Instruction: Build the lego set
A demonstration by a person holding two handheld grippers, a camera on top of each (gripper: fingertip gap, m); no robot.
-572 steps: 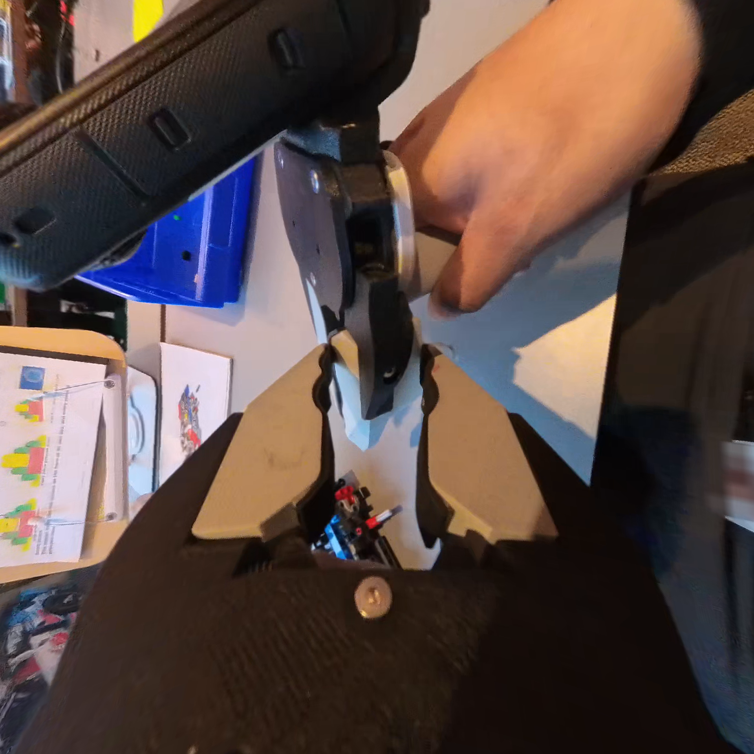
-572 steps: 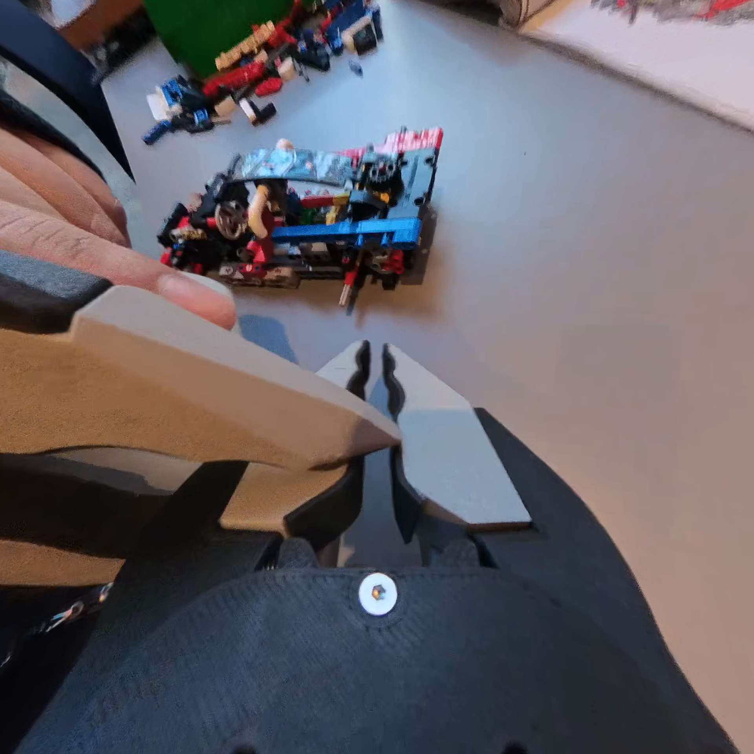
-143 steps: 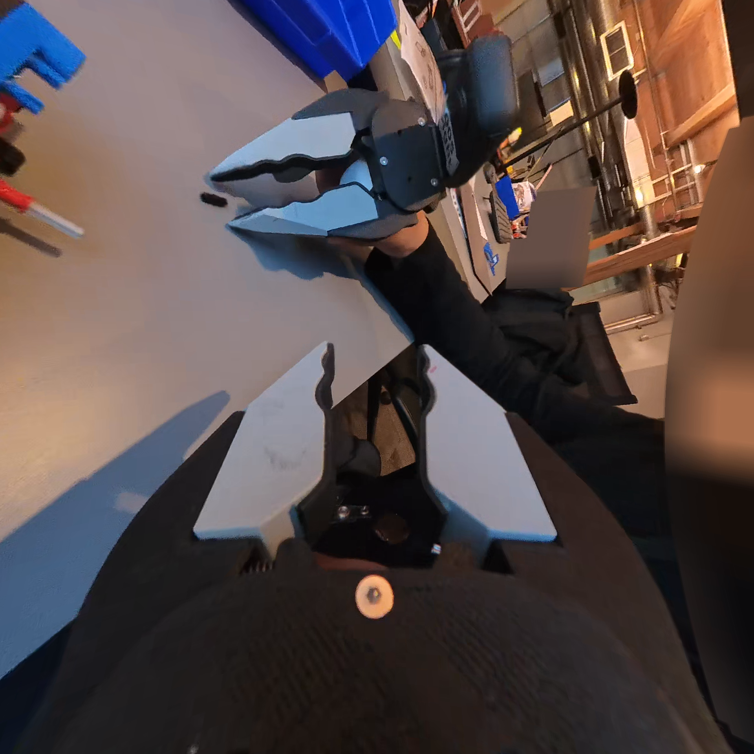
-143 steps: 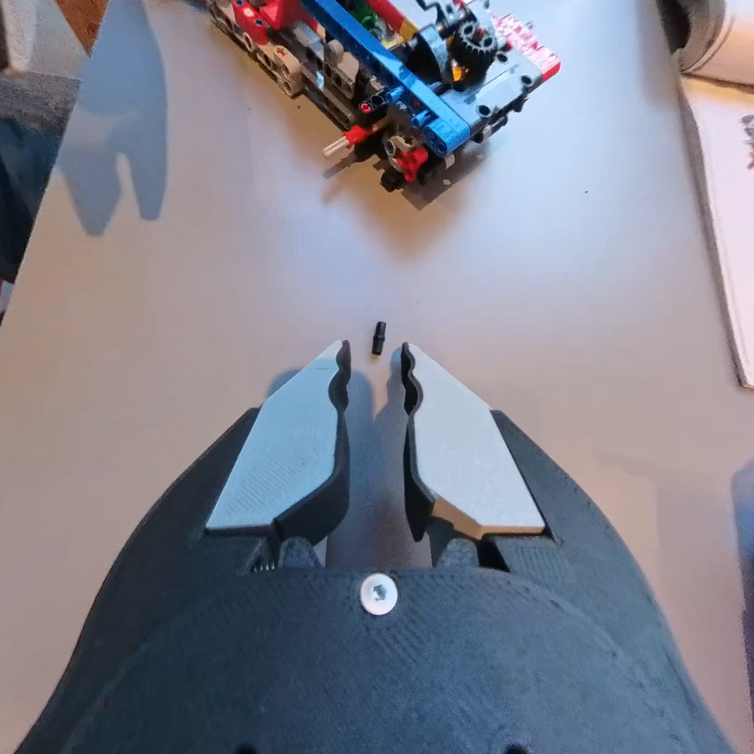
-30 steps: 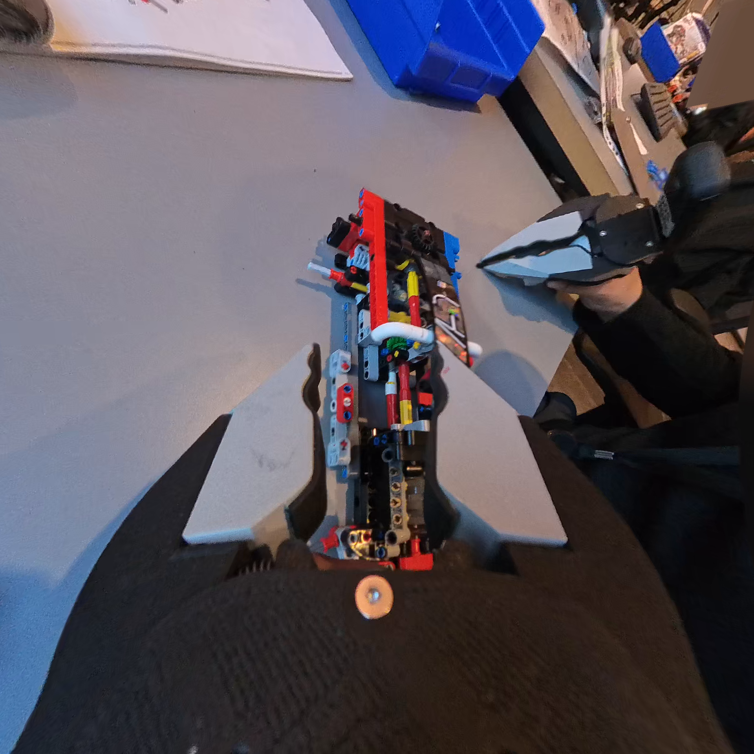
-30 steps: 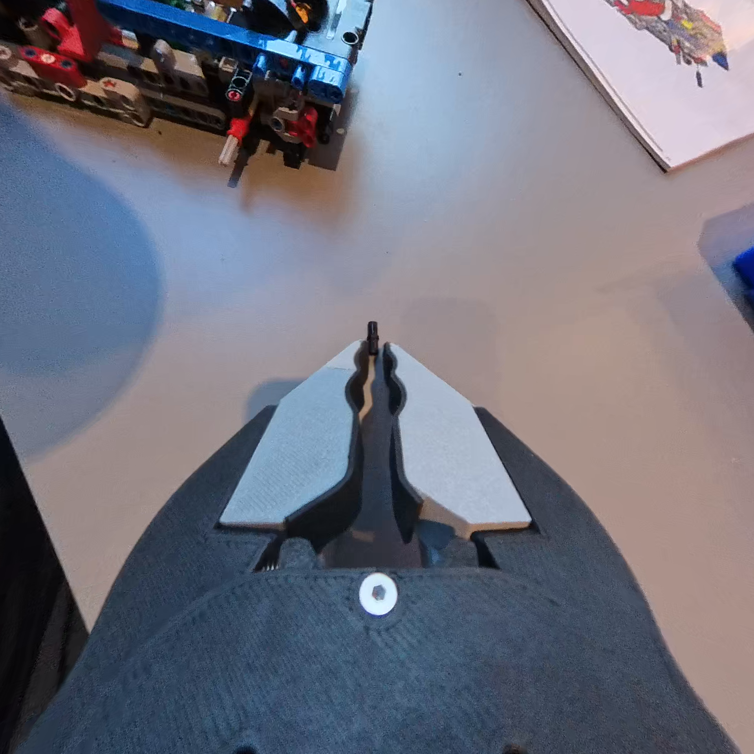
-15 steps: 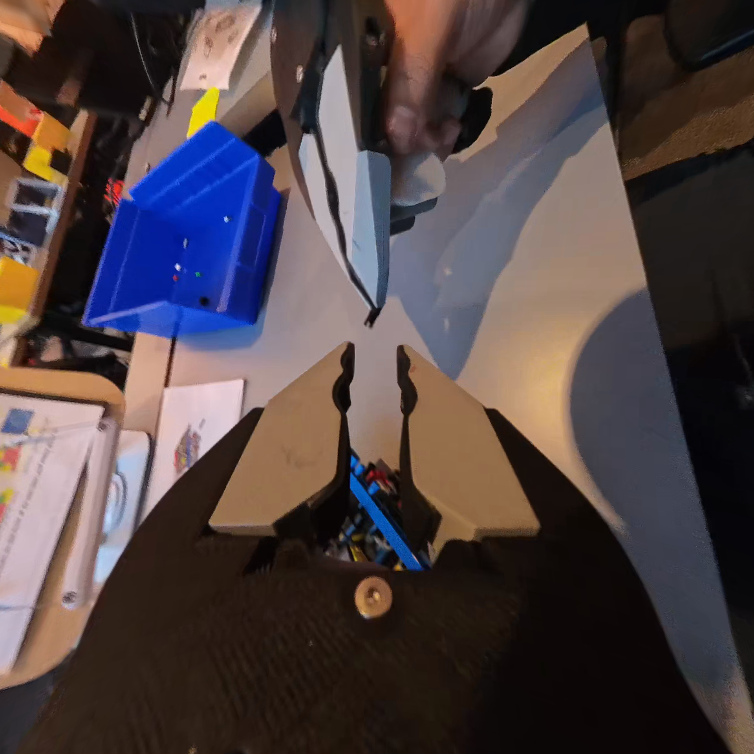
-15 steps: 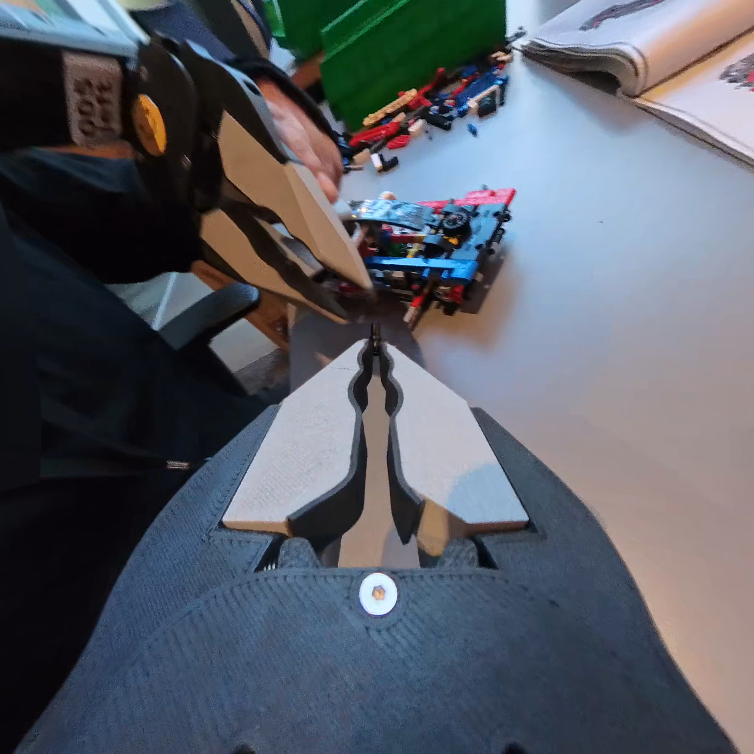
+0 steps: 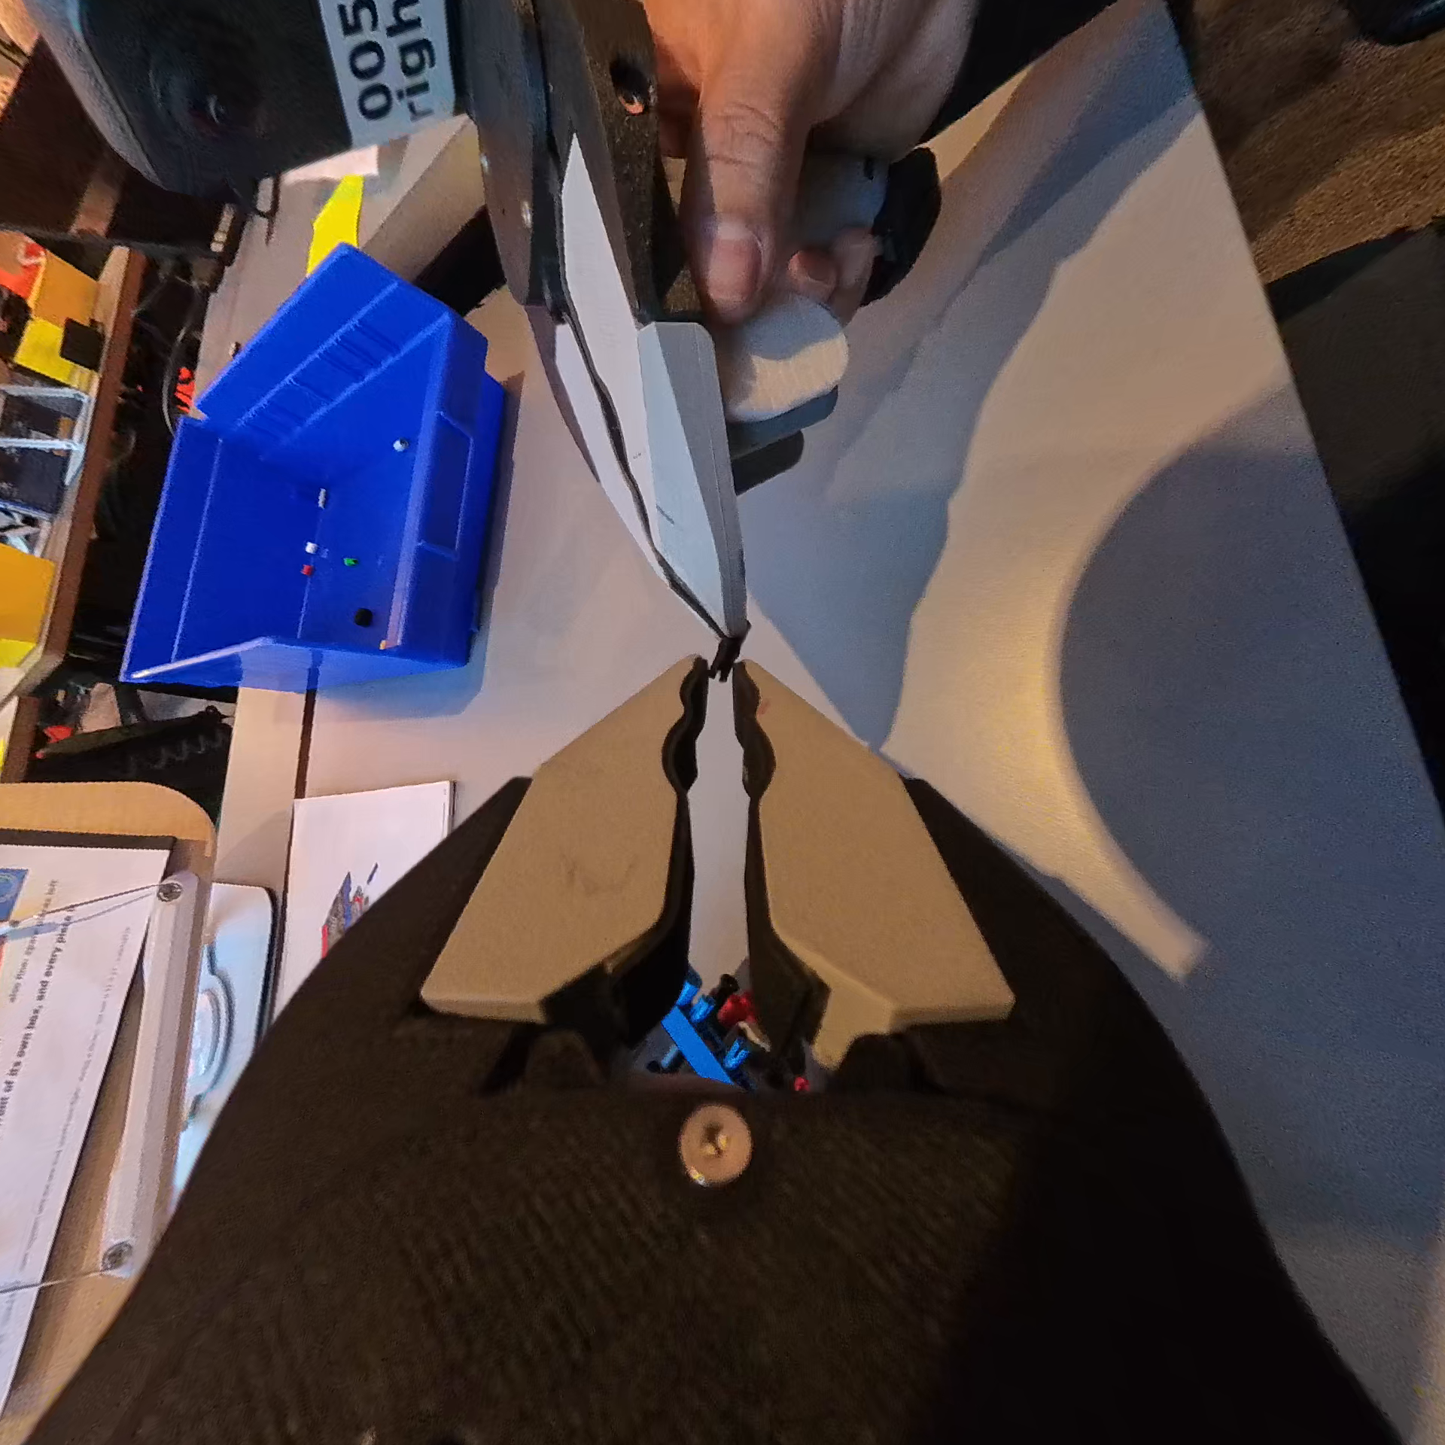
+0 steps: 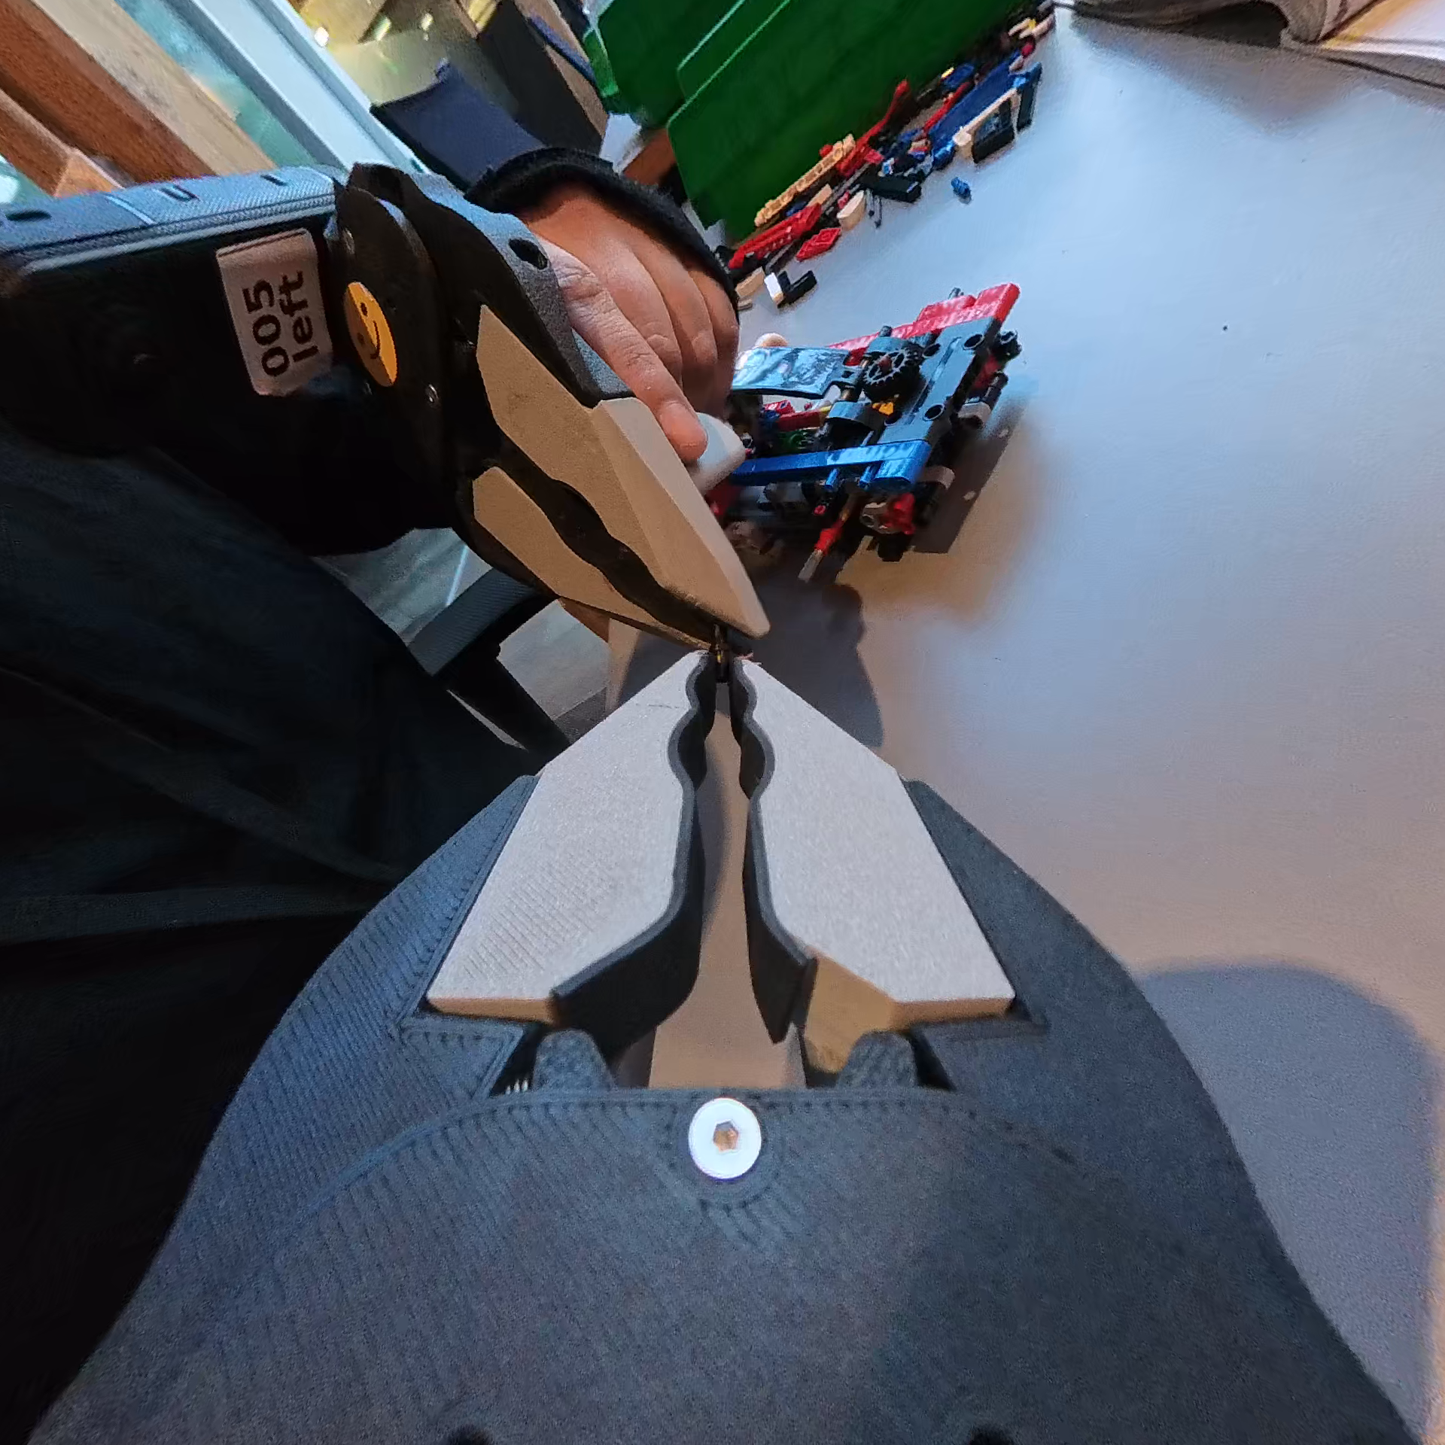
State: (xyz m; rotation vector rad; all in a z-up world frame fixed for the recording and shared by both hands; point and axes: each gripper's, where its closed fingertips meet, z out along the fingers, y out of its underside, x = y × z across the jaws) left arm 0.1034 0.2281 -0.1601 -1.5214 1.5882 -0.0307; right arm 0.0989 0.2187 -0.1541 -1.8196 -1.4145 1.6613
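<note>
right gripper (image 10: pixel 723 676) pinches black pin (image 10: pixel 718 653) at tips, above table edge. left gripper (image 9: pixel 721 674) narrow, tips around pin's free end; grip not sure, view poor. handover: left should clamp before right lets go, keep pin straight. model (image 10: pixel 868 426) on table (image 10: pixel 1173 625) beyond, loose parts (image 10: pixel 876 168) farther. blue bin (image 9: pixel 313 532) aside. nothing blocks.

Dim warm indoor light, soft broad shadows on the grey table (image 9: pixel 1016 547) (fisheye-bent edges), blurred periphery.
</note>
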